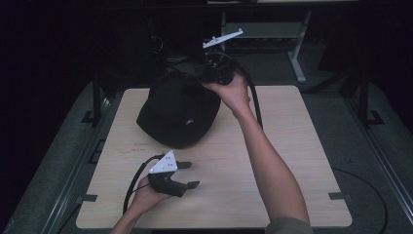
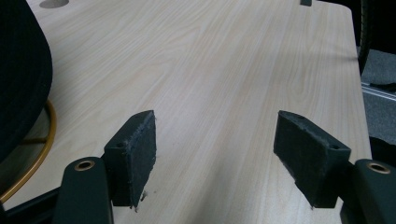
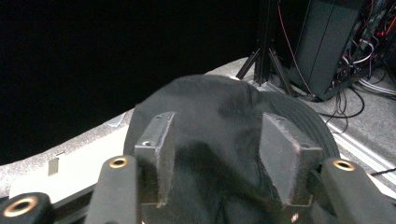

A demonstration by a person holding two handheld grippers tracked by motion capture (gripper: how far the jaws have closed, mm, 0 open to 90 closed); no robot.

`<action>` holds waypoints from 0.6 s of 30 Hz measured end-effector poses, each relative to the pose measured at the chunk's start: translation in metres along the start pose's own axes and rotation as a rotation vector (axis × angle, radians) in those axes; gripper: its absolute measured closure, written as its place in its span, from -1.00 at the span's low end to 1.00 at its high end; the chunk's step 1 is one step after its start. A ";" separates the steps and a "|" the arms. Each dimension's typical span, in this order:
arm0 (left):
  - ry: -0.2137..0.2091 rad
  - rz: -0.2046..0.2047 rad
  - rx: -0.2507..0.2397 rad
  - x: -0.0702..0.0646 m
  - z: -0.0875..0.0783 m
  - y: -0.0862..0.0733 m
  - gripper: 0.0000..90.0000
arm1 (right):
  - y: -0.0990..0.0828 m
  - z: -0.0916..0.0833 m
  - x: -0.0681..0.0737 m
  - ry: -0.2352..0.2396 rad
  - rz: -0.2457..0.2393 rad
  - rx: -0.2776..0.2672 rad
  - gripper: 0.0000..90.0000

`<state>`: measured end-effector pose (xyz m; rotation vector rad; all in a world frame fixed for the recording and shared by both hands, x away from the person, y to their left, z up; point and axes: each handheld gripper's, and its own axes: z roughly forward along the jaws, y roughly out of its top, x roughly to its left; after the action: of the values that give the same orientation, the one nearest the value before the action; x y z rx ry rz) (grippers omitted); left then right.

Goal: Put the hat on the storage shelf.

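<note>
Nearest the person, at about 7 o'clock on the counter [image 1: 272, 161], the left gripper [image 1: 191, 174] sits low with its jaws spread wide and nothing between them, just bare wood. It points off to 3 o'clock, away from the hat, so it cannot help if the hat moves. Farther back, at about 11 o'clock, the black hat [image 1: 178, 109] lies on the counter. At its far edge, near 12 o'clock, the right gripper [image 3: 215, 154] has its jaws spread apart on each side of the hat's soft cloth, and the pads do not seem to press on it. I think the hat could slump or slide from here, because nothing is holding it. If the right gripper shuts now, it may catch only a thin fold, and the hat could slip out when lifted. The hat is also close to the back edge, so a push could knock it off the counter.
</note>
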<state>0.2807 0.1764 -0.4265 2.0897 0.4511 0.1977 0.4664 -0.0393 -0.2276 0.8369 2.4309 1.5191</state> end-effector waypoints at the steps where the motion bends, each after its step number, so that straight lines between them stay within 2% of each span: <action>1: 0.001 -0.003 -0.002 0.000 0.000 0.000 -0.36 | -0.002 -0.001 -0.002 0.003 0.002 0.001 -0.02; 4: 0.009 -0.010 -0.016 0.001 0.001 0.000 -0.37 | -0.008 -0.006 -0.004 0.007 0.008 -0.003 -0.05; 18: 0.031 -0.029 -0.014 0.006 -0.002 -0.001 -0.43 | -0.031 -0.026 -0.014 -0.018 0.034 -0.014 -0.21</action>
<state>0.2855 0.1810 -0.4265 2.0673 0.4973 0.2159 0.4557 -0.0773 -0.2440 0.8905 2.4019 1.5319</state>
